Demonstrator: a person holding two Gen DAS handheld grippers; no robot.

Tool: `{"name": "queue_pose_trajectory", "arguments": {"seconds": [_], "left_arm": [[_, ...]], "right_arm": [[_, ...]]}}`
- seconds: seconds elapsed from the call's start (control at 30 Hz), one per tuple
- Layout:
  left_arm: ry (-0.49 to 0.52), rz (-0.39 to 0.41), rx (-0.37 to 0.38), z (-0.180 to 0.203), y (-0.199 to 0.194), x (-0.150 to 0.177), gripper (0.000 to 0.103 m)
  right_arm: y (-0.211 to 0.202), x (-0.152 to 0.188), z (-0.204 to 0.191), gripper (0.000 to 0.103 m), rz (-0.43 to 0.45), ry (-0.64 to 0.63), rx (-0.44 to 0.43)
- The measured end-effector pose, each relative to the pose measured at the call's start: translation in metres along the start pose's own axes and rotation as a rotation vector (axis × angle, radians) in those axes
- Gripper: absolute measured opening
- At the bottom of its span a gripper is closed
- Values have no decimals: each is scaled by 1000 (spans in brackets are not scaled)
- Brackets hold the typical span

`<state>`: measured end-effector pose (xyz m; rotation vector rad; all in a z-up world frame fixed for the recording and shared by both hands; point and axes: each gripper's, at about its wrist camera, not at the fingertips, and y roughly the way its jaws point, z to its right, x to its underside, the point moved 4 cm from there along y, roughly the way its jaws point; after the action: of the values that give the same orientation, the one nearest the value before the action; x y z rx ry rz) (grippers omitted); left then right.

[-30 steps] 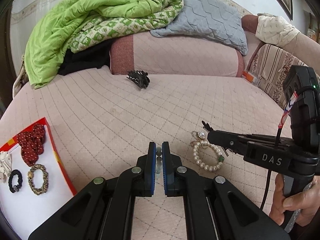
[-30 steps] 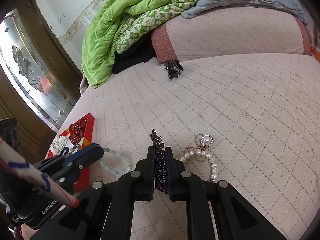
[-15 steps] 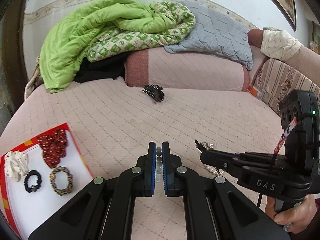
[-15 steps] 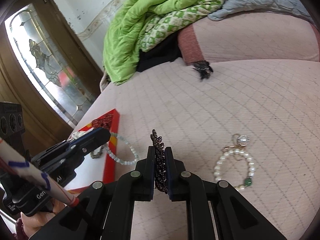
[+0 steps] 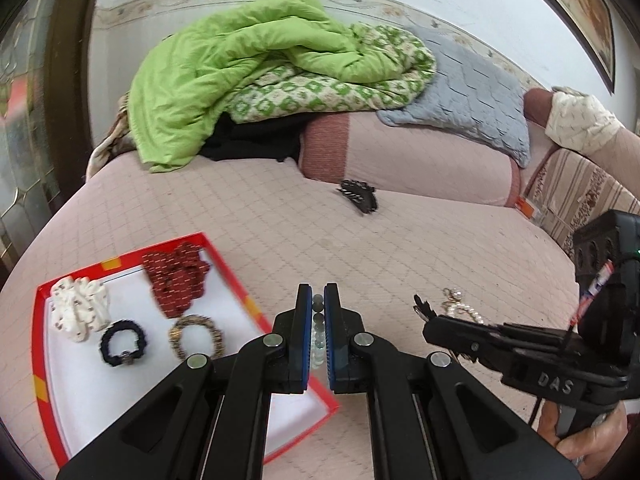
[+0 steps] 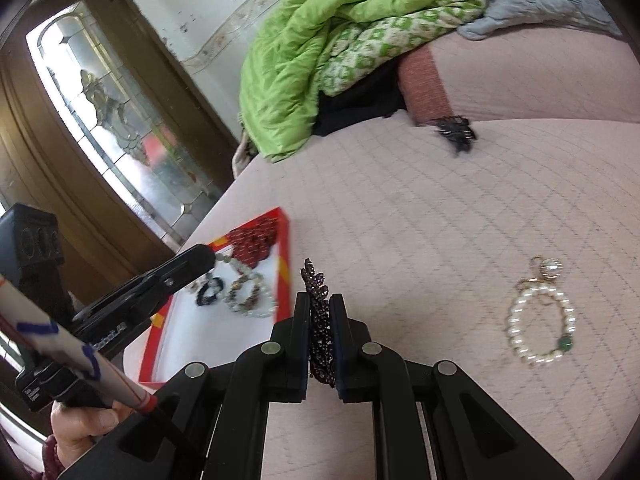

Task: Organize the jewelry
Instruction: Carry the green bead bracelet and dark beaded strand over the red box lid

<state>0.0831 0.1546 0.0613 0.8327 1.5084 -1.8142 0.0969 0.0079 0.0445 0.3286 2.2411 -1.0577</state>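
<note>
We're clamping a pale glass-bead bracelet in left gripper jaws, a dark rhinestone hair clip in right gripper jaws; only right view's showing whole pearl bracelet; left view: 4 items in red-rimmed tray.

Legible markings on the handheld grippers

White letters "DAS" are showing on the black side of the right gripper, to the right of the left gripper in the left wrist view. In the right wrist view, white lettering on the left gripper's body is appearing too blurred and partly covered to read. No other text is reading clearly.
</note>
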Motion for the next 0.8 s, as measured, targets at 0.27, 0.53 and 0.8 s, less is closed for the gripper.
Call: {"name": "queue_pose_trajectory", "arguments": {"seconds": [0.27, 0.53, 0.8], "left_arm": [[-75, -21, -49, -56, -11, 9, 6], [-135, -54, -93, -99, -17, 23, 6], [-184, -73, -122, -131, -25, 34, 6]], "right_arm": [[35, 8, -49, 11, -54, -22, -43], [71, 12, -79, 11, -117, -28, -60], [100, 19, -101, 11, -173, -51, -53]]}}
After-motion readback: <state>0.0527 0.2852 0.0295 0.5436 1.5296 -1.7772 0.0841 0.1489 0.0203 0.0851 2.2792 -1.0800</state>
